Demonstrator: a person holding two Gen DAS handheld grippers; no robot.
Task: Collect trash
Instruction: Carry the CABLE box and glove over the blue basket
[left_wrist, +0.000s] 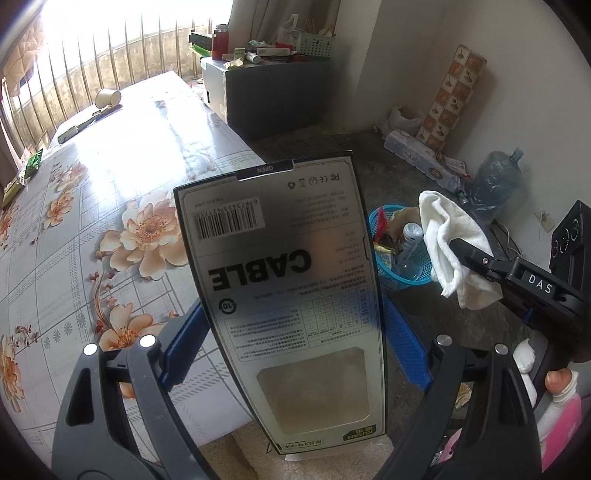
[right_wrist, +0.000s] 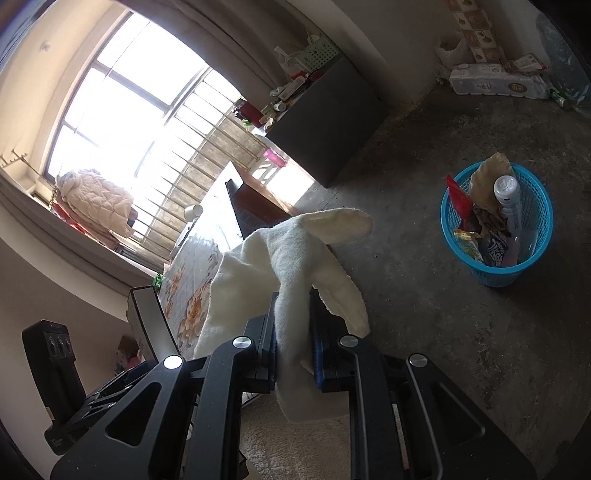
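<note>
Gripping a flat black-edged cardboard cable package (left_wrist: 284, 291) printed "CABLE", the left gripper (left_wrist: 291, 354) is seen with its 2 blue-padded jaws closed against the package's long edges; the package is held upright in the air, its "OPEN" tab at 12 o'clock. Behind it, from 9 to 11 o'clock, a table under a glossy flower-print tablecloth (left_wrist: 110, 192) is noted, with a tipped paper cup (left_wrist: 108, 98) at its far end near the barred window. At 3 o'clock the right gripper (left_wrist: 466, 260) is seen, clamped on a crumpled white cloth (left_wrist: 448, 236). In the right wrist view the same white cloth (right_wrist: 291, 266) is pinched between the closed jaws of the right gripper (right_wrist: 295, 354), its loose ends flopping up toward 12 o'clock. A round blue plastic mesh basket (right_wrist: 532, 258) is recorded on the concrete floor at 3 o'clock, well apart from the cloth, holding a clear plastic bottle (right_wrist: 511, 210) and wrappers. The cable package's edge (right_wrist: 147, 321) is visible at 9 o'clock.
</note>
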